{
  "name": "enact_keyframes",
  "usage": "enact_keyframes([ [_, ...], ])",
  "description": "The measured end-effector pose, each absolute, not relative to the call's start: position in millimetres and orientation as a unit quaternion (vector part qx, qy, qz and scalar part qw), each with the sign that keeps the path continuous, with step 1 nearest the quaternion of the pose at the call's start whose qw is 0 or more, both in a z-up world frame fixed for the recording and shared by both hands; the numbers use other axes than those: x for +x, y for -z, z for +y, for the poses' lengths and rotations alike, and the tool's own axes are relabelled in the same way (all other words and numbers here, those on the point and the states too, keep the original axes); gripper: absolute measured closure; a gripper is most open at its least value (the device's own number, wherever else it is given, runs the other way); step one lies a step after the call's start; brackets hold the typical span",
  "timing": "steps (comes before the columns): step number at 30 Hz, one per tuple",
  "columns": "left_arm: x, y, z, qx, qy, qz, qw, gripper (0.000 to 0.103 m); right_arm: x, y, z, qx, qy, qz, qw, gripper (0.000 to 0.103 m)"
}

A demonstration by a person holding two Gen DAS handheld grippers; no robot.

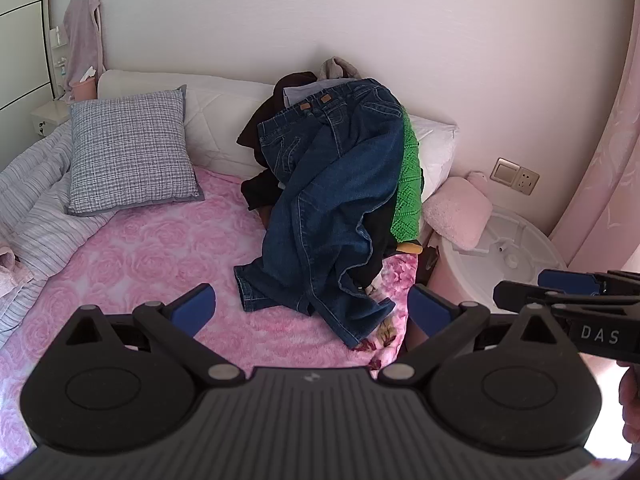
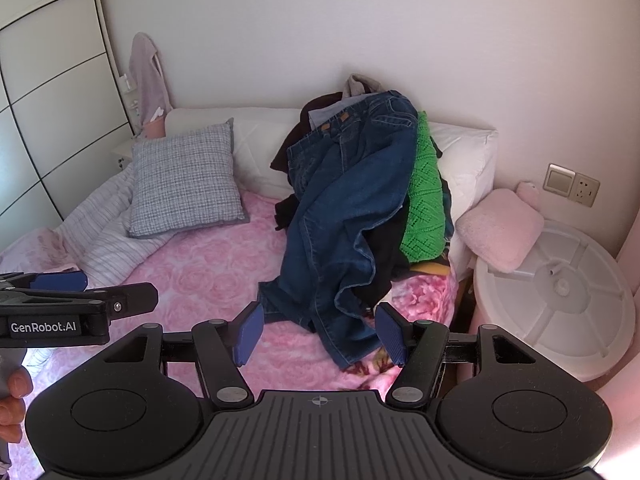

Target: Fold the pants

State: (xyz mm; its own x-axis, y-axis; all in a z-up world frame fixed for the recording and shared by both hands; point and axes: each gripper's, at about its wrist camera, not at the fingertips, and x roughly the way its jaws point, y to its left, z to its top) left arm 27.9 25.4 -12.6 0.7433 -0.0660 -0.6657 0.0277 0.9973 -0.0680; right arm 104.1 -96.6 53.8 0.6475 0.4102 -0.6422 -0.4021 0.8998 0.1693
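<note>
While blue jeans [image 1: 332, 200] sprawl over a clothes pile on the bed [image 1: 160, 248], left claw [image 1: 312, 308] and right claw [image 2: 320, 334] hover wide open, empty.

The left black plastic two-finger claw [image 1: 310, 312] has blue ribbed pads, silver pivot screws, a grooved grey base and round side discs. The right black plastic claw [image 2: 318, 332] matches it, its side stamped "DAS"; the left's reads "GenRobot.AI".

both wrist cameras hang side by side off the bed's [image 1: 160, 248] near edge, angled down toward its headboard end, sharing the jeans [image 2: 344, 208] pile.
</note>
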Motion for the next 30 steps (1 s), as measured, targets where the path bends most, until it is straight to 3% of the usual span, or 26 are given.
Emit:
enact_keyframes([
  [30, 80.5, 35.2, 73.1, -0.041, 0.029, 0.388, 0.92, 0.002, 144.5, -37.7, -54.0, 0.011, -0.213, 0.375, 0.902, 0.044],
])
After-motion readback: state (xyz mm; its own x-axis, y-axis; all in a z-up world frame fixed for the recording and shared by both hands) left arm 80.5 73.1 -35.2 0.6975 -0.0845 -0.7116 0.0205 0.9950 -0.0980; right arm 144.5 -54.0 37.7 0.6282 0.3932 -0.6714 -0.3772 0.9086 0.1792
